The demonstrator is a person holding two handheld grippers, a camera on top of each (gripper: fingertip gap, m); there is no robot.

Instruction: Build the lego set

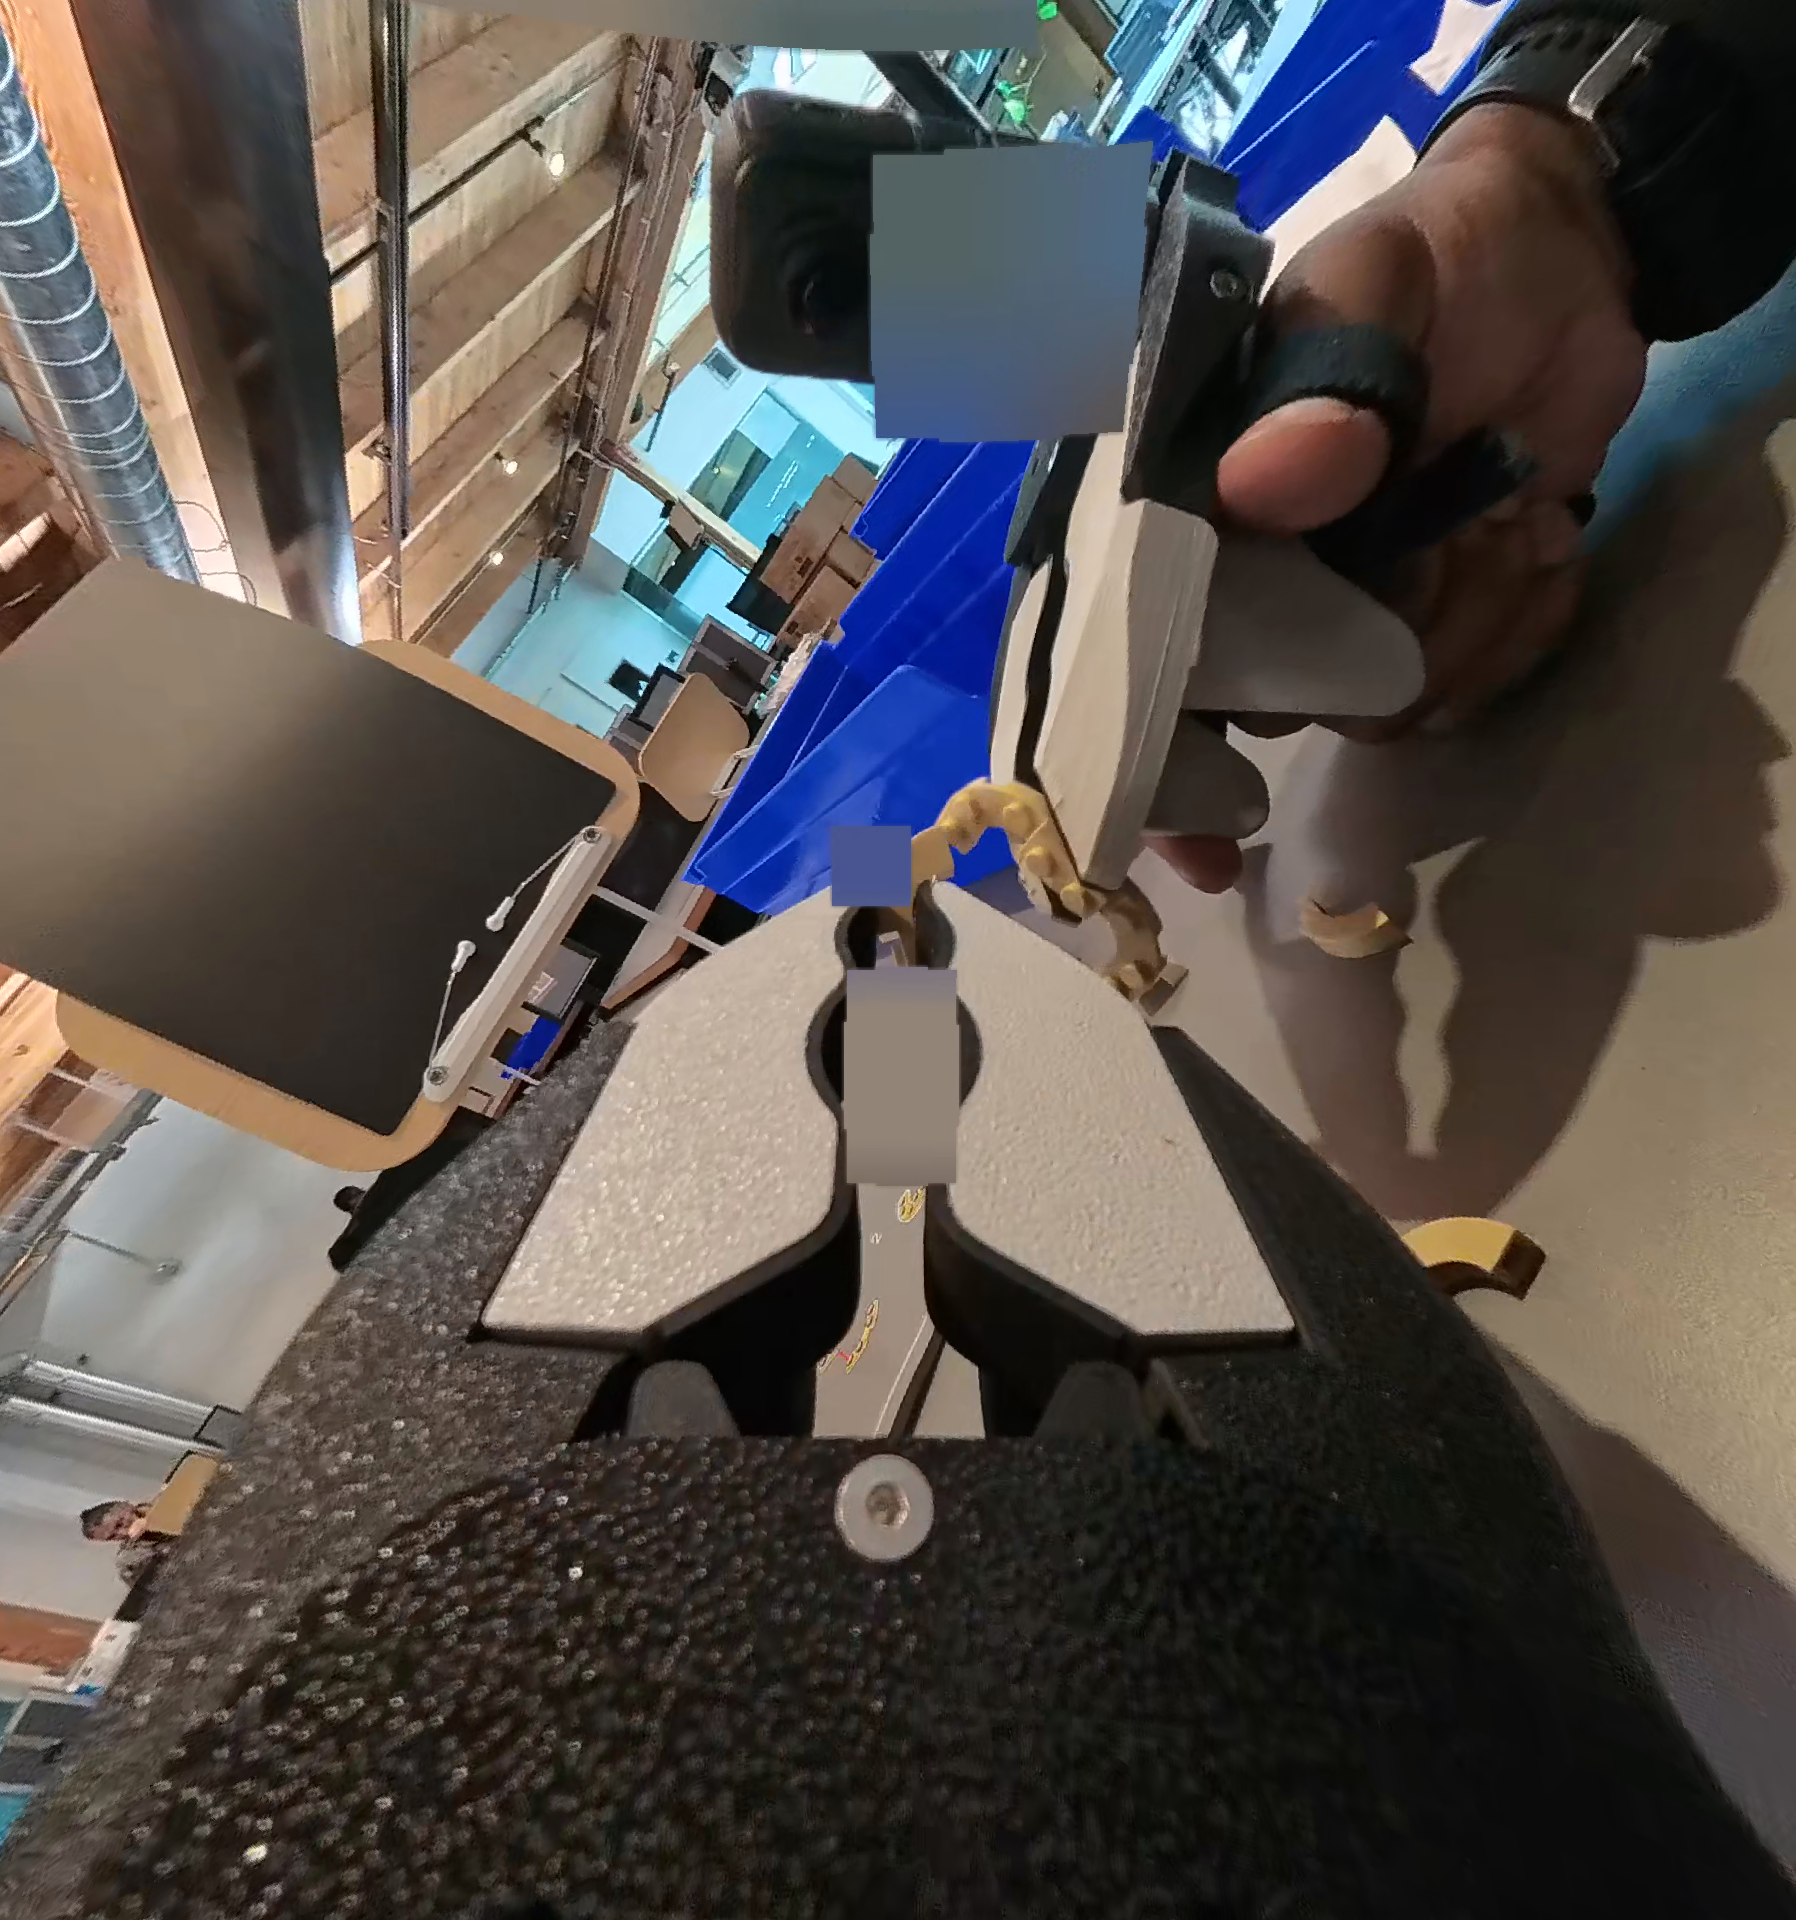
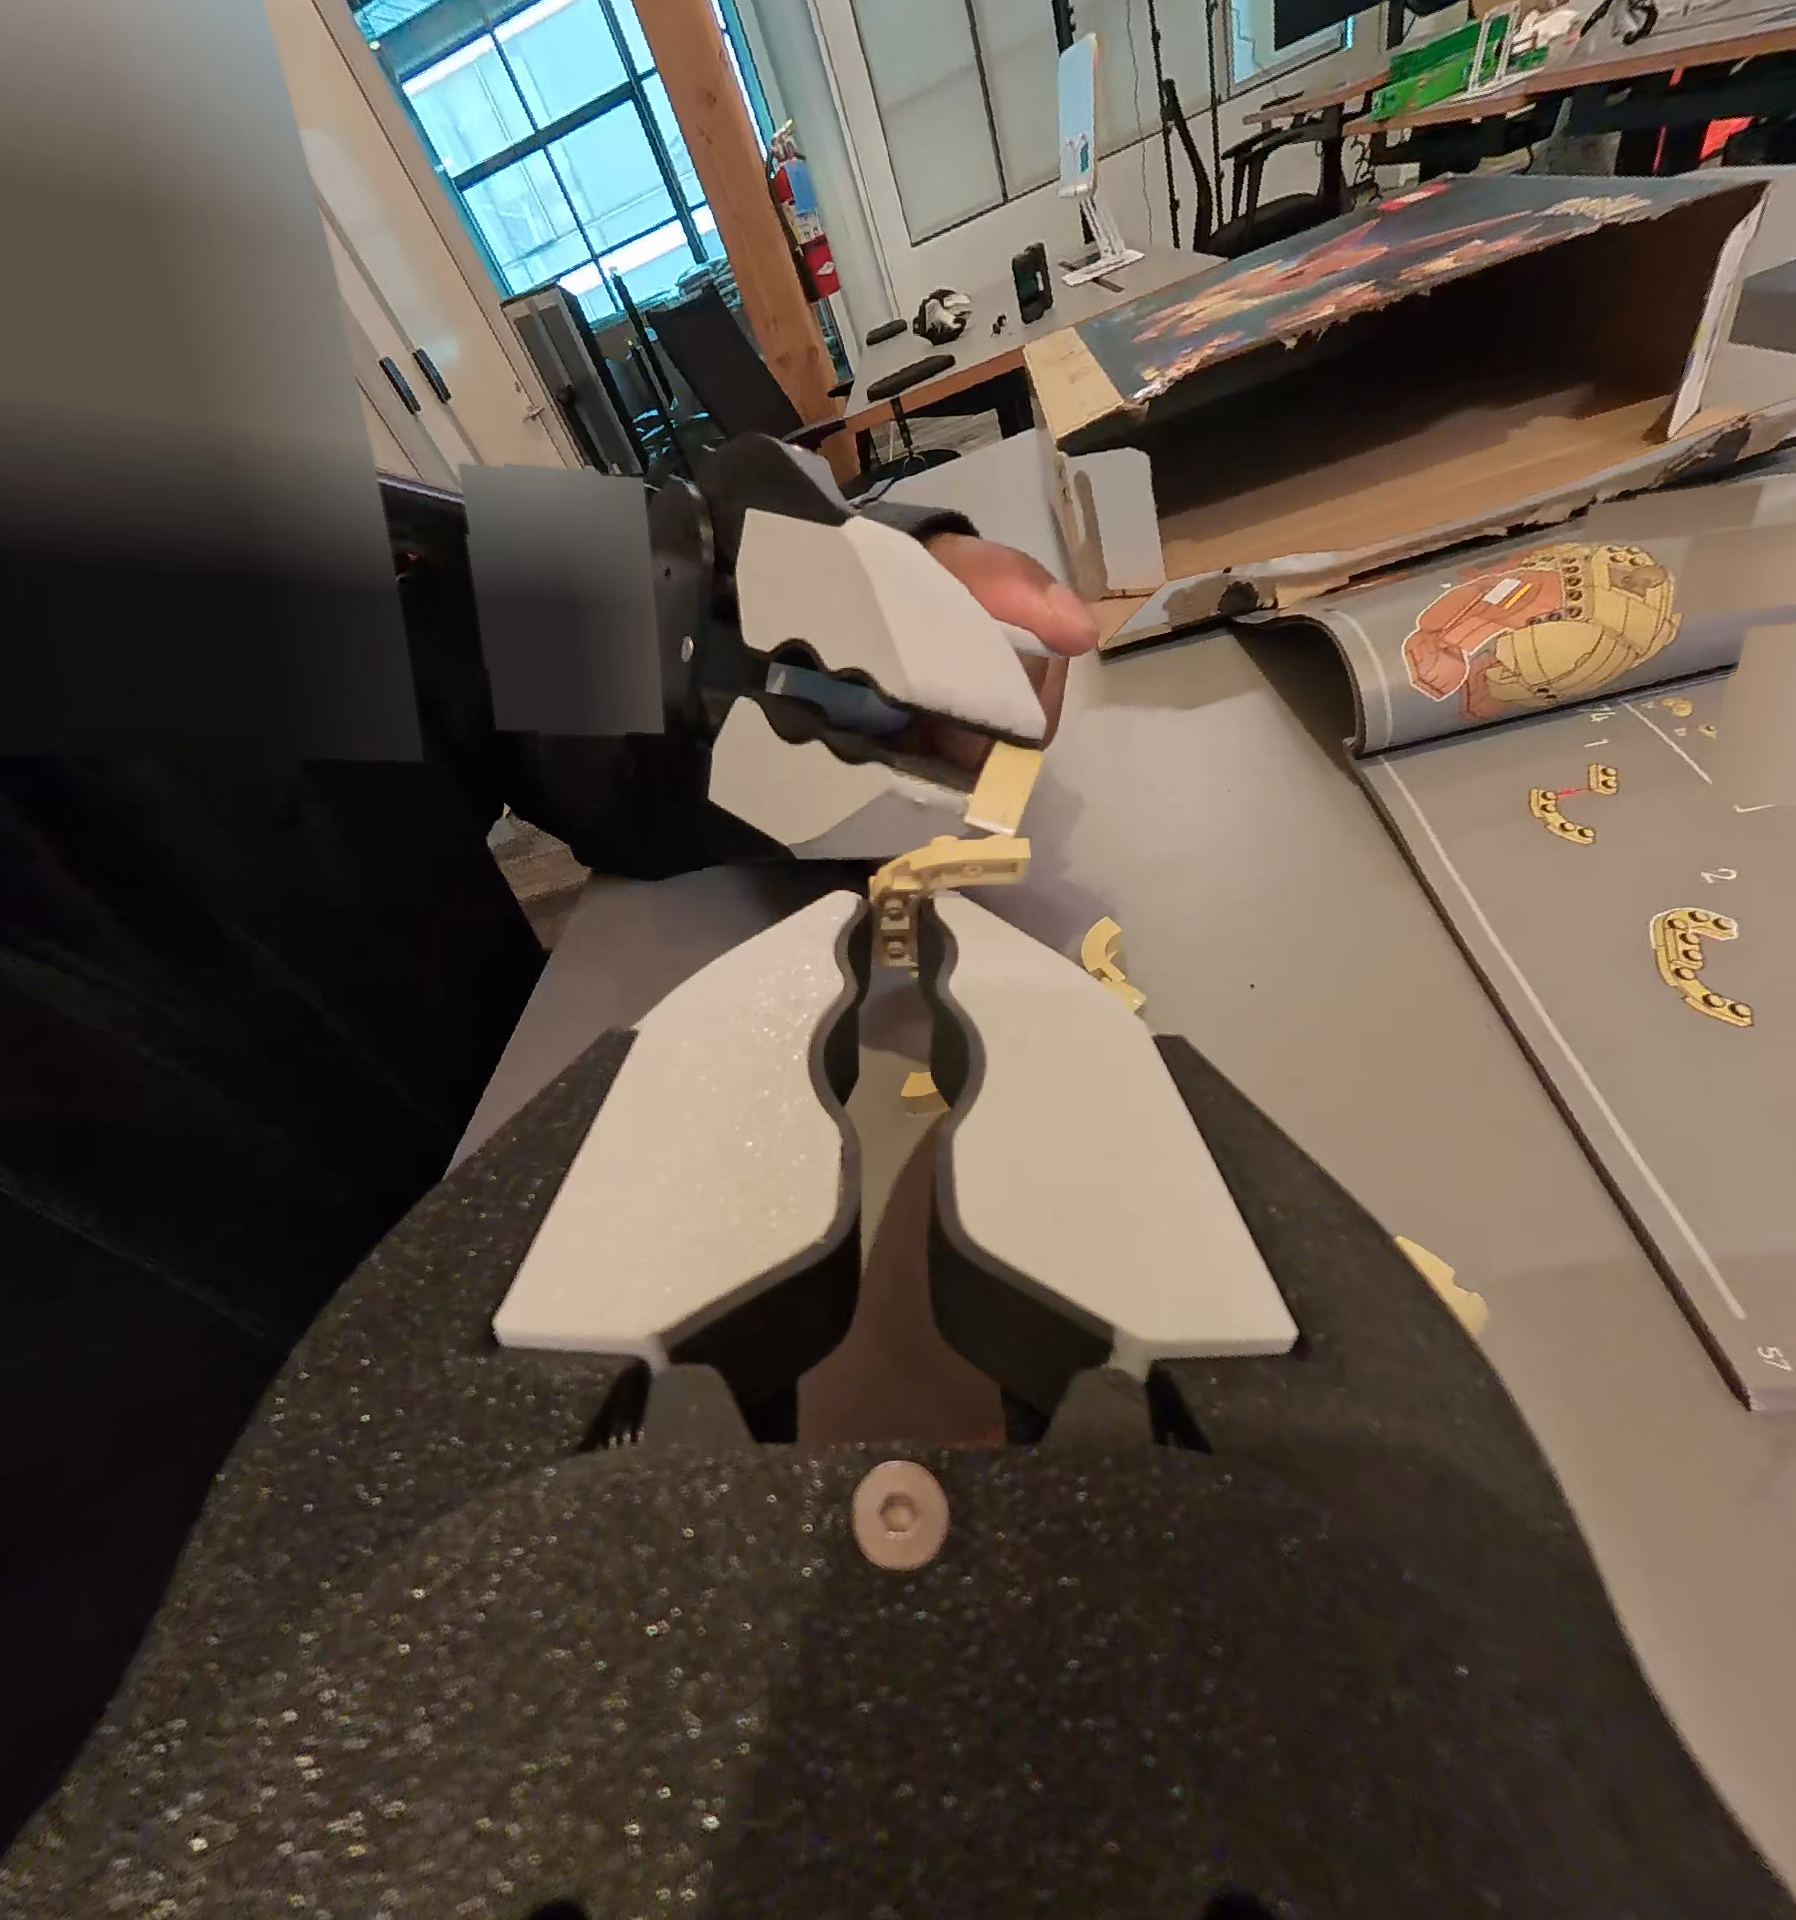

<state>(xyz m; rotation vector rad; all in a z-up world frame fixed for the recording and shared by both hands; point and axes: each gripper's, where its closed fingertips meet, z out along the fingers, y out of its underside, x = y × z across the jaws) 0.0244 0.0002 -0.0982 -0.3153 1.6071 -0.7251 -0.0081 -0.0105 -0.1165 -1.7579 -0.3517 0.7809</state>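
Your right tongs (image 2: 899,935) pinch a tan curved brick arch (image 2: 951,868), its long arm pointing right past the tips. Your left tongs (image 1: 915,914) clamp a flat tan tile (image 2: 1003,790), end outward, just above the surface (image 2: 1237,935).

Between your left claw (image 1: 899,914)'s fingers, the tan flat piece (image 2: 1006,787) is mostly covered by two mosaic patches in the left wrist view. The curved tan studded piece (image 1: 1055,852) vanishes behind your right claw (image 2: 899,914)'s fingers there. The open booklet (image 2: 1600,935) and the torn cardboard box (image 2: 1393,343) run off the right edge.
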